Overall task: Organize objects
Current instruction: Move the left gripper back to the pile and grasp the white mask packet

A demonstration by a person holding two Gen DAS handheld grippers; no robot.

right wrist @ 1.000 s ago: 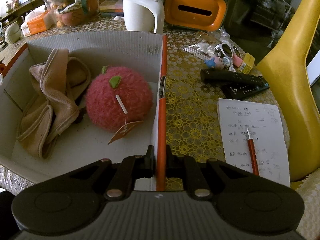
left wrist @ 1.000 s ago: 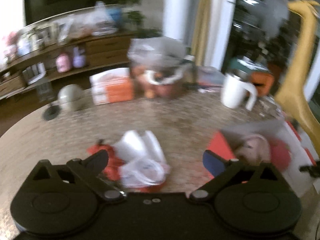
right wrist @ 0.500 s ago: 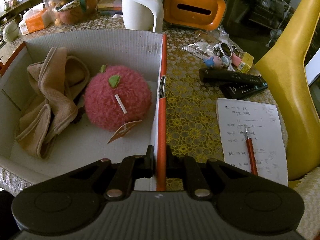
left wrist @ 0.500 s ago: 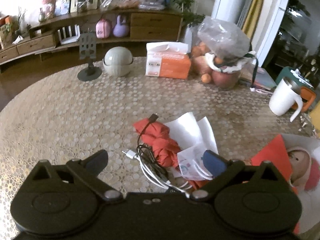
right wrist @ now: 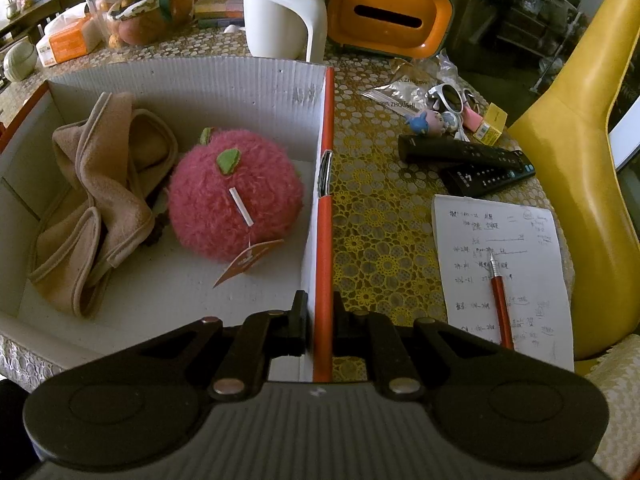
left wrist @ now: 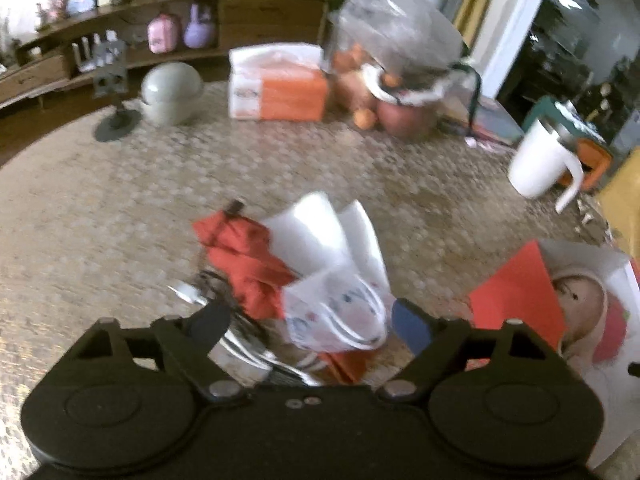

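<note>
Two views. Left wrist: the left gripper (left wrist: 308,320) is closing its wide jaws, nothing pinched yet, around the small white printed plastic bag (left wrist: 336,312) lying between them atop the crumpled red cloth (left wrist: 248,264); half a second earlier it hung higher. Right wrist: the right gripper (right wrist: 320,324) is clamping the white corrugated cardboard box (right wrist: 200,80) by its orange-edged wall, unchanged.

Pink fuzzy plush apple (right wrist: 234,196) with green leaf and orange tag; beige towel (right wrist: 96,200); box (right wrist: 208,80) white inside, orange-red edge. Yellow lace-pattern tablecloth (right wrist: 372,240). Red pen (right wrist: 500,300) on white paper (right wrist: 520,264). Black remotes (right wrist: 464,152). Red cloth (left wrist: 248,256), white bag (left wrist: 340,312).
</note>
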